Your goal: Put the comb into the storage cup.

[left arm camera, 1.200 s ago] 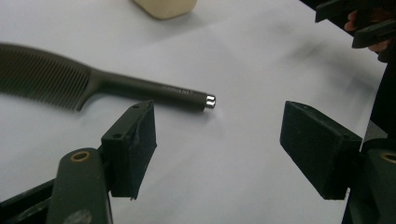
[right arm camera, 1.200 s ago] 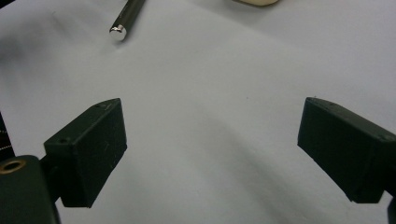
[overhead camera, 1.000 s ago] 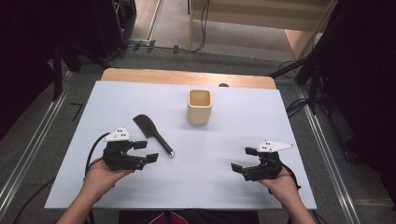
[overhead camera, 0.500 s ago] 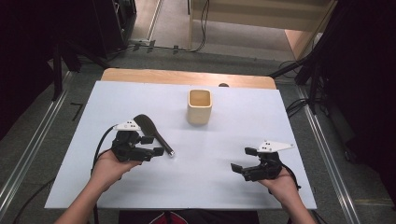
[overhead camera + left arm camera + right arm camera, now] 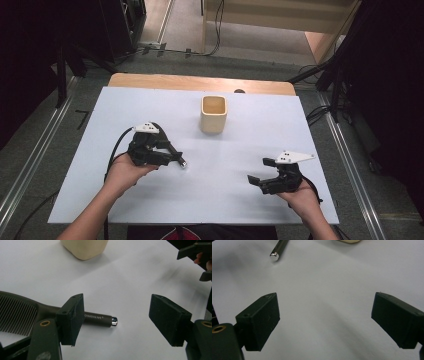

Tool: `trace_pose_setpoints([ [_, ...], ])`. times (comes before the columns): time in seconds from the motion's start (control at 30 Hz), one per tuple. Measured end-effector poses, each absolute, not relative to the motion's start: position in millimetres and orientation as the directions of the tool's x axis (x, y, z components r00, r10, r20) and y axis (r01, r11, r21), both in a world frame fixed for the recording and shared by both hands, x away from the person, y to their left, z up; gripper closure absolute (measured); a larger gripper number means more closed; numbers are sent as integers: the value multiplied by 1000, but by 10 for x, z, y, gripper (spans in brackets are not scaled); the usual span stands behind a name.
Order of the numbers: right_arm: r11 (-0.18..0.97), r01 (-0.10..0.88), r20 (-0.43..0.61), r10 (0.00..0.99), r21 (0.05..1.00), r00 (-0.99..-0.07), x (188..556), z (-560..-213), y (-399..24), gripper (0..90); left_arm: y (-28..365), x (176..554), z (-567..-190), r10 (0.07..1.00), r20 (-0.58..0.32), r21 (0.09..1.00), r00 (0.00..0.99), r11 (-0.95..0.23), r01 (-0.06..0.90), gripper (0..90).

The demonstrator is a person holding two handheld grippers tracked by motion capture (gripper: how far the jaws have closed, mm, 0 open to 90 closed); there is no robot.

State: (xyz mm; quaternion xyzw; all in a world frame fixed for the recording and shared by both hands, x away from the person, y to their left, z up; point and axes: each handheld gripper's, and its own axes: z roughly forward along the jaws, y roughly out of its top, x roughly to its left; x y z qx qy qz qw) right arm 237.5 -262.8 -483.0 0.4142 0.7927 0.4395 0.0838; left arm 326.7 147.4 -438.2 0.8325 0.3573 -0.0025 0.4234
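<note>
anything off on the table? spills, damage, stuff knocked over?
Nothing stands out. The beige cup stands upright on the white table with no spill around it. The dark brush lies flat, its handle between the open jaws of the left gripper, not yet clamped. The right gripper is open over bare table.

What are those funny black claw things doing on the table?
A person holds a grabbing tool in each hand over a white table. The left tool is open and hangs right over the handle of a dark brush with fine bristles, which lies flat on the table, not yet gripped. The right tool is open too, with nothing between its jaws, waiting near the table's front edge. A cream square cup stands upright farther back.
</note>
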Motion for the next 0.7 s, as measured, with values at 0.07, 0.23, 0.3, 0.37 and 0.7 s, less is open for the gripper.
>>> trace_pose_setpoints([
  [0.07, 265, 586, 233, 735, 765, -637, 2375, -4829, -2633, 65, 1444, 3300, -4375, 593, -304, 700, 745, -392, 597, 299],
  [0.23, 274, 584, 229, 731, 764, -643, 2375, -4832, -2627, 65, 1356, 3377, -4376, 594, -293, 700, 749, -400, 592, 299],
  [0.3, 275, 585, 229, 731, 763, -643, 2374, -4831, -2626, 65, 1340, 3392, -4378, 592, -294, 701, 750, -400, 591, 299],
  [0.37, 274, 585, 230, 731, 764, -643, 2373, -4831, -2625, 65, 1307, 3414, -4388, 592, -292, 707, 752, -396, 586, 297],
  [0.7, 266, 587, 236, 732, 764, -639, 2371, -4823, -2638, 65, 1133, 3530, -4458, 598, -266, 690, 756, -430, 582, 288],
])
